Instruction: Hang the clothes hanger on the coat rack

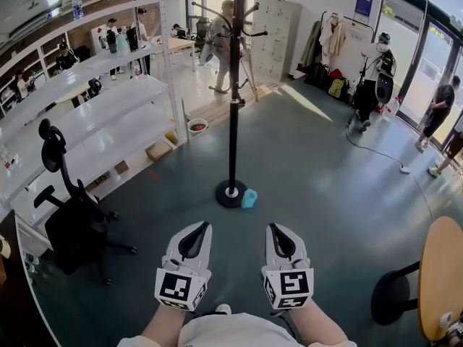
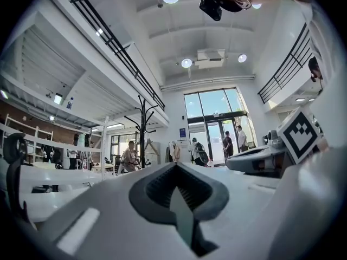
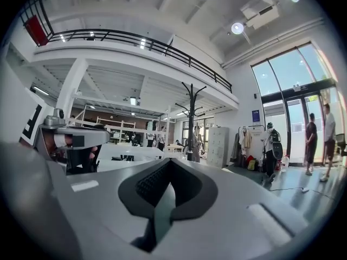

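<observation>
Two white grippers are held low and side by side, close to the person's body: the left gripper (image 1: 205, 225) and the right gripper (image 1: 273, 226). Each has its jaws pressed together, and each gripper's own view shows nothing between them. The two grippers are apart from each other and touch nothing.

Straight ahead stands the tall black metal coat rack (image 1: 233, 107), upright on its round black base (image 1: 226, 194). A small light-blue thing (image 1: 249, 198) lies on the floor right against that base. It is too small to tell what it is.

The grey-blue floor (image 1: 311, 172) lies open between the grippers and the rack, and it spreads wide to the right of the pole. On the left, the long white metal shelves (image 1: 108, 121) run along the edge of the room, well apart from the rack. A black office chair on wheels (image 1: 72, 219) stands in front of them, on the left gripper's side. Low on the right, the curved edge of a round wooden table (image 1: 441, 277) pokes in. A person in dark clothes (image 1: 438, 114) stands far off by the glass doors.
</observation>
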The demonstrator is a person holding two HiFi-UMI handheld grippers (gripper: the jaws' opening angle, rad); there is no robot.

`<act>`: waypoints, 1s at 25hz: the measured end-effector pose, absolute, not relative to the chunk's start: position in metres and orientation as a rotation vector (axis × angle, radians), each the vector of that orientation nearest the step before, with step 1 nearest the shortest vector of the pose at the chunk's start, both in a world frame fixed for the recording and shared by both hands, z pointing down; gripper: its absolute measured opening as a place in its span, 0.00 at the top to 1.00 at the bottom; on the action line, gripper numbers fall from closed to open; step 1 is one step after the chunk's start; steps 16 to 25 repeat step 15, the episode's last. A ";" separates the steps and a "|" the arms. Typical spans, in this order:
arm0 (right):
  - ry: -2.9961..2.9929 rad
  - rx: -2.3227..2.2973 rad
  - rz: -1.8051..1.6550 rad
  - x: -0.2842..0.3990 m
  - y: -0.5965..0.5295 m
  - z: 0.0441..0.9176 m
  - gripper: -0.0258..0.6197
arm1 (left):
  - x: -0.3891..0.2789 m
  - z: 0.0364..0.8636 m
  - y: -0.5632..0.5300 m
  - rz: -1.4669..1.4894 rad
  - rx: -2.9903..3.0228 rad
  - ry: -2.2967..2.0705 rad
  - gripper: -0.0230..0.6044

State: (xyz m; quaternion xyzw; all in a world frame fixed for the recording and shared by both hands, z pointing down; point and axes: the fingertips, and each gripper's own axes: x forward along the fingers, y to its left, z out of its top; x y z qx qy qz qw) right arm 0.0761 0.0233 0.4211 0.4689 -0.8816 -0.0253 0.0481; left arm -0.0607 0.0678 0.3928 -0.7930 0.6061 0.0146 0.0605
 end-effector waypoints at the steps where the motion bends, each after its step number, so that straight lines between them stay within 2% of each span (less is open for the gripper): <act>1: -2.687 1.436 -0.077 0.078 0.023 0.420 0.92 | -0.061 0.392 0.069 0.045 -2.397 1.835 0.96; 25: -2.692 1.450 -0.121 0.093 0.036 0.411 0.92 | -0.049 0.388 0.086 0.042 -2.385 1.840 0.96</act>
